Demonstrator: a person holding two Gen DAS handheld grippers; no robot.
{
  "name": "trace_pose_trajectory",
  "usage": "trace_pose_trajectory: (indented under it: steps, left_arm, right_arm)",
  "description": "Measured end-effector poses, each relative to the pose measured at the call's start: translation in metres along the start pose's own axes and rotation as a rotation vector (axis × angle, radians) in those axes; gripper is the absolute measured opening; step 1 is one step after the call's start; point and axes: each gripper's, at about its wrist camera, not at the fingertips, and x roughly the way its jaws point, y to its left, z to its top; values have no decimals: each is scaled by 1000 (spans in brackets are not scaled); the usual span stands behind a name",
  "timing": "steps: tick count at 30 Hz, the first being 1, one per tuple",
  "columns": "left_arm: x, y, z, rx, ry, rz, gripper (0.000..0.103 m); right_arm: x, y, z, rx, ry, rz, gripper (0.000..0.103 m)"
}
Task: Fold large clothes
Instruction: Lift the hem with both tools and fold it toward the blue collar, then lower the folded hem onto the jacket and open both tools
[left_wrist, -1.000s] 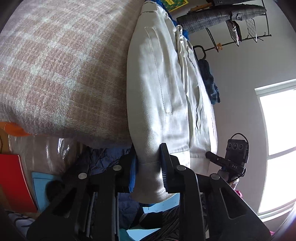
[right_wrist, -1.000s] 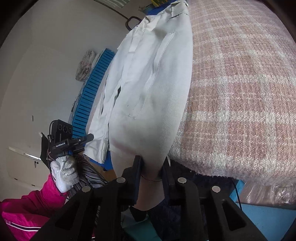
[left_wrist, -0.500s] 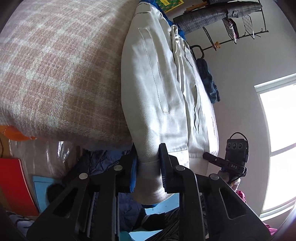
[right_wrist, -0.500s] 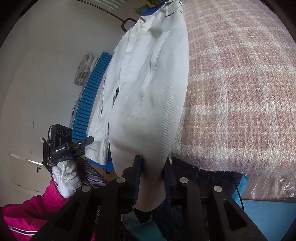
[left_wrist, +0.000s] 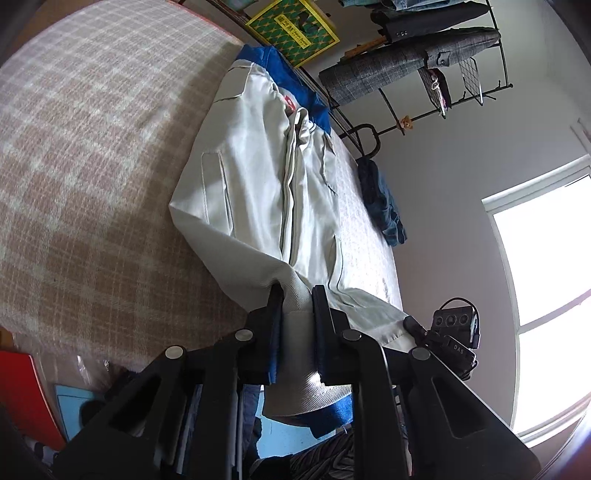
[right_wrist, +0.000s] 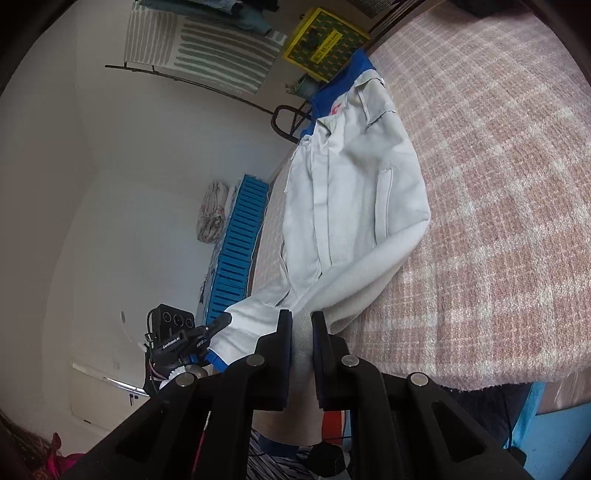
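A pale grey-white jacket (left_wrist: 258, 177) with a blue collar lies lengthwise on the pink plaid bed cover (left_wrist: 85, 177). It also shows in the right wrist view (right_wrist: 354, 199). My left gripper (left_wrist: 297, 295) is shut on the cuff end of one sleeve at the near edge of the bed. My right gripper (right_wrist: 301, 321) is shut on the cuff end of the other sleeve. Each sleeve bends in from the jacket's side toward its gripper. The other gripper shows at the far hem in each view (left_wrist: 439, 332), (right_wrist: 199, 336).
The bed cover (right_wrist: 498, 206) stretches wide on the outer side of the jacket. A clothes rack (left_wrist: 424, 59) and a yellow-green box (left_wrist: 291, 29) stand beyond the bed head. A blue slatted crate (right_wrist: 236, 254) leans by the wall. A bright window (left_wrist: 546, 288) is at the right.
Both grippers have lifted and moved in over the bed edge, drawing the sleeves with them. The jacket now shows further off, with its blue collar in view.
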Motion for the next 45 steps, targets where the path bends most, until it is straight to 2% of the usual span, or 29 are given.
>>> trace_pose_trajectory:
  steps: [7,16,20,23,25,27,29,30,31,32,34,36,39,45]
  left_arm:
    - [24,-6,46,18,-28,7,13]
    - [71,15,96,-27,-19,47,13]
    - [95,34,109,-58,-3,53,13]
    - [108,46,111,-79,-11,62,13]
    - [113,53,113,-114,-4,47,13]
    - [115,53,117,-106,3,43,13]
    - [113,52,121,-105,9,35,17]
    - [110,52,123,-112,0,25,20]
    - [103,52,126,-118,-31,13,33]
    - [95,52,128,-120,-72,8,43]
    - [79,51,133,-112,-122,-8,44]
    - [67,46,136,-56,-137,4,44]
    - [60,39,127,48,-138,49,44]
    - [84,49,101,111,-11,95,44]
  right_arm:
    - [17,8,53,-28,-31,-46,8]
    - [42,-28,100,52,-46,-65,8]
    - [61,-54,114,118,-33,-99,8]
    - [76,-63,124,122,4,-168,8]
    - [83,-70,128,152,23,-164,10]
    - [83,-74,130,179,34,-146,13]
    - [76,-76,131,207,24,-111,17]
    - [69,-76,132,213,2,-94,27]
    - [60,-76,133,213,-27,-89,36]
    - [51,-76,134,214,-56,-78,38]
    - [35,-77,135,226,-99,-27,42]
    - [23,-73,133,188,-120,-17,42]
    - [19,-57,124,50,-94,-113,42]
    - [46,-39,95,-149,38,-254,41]
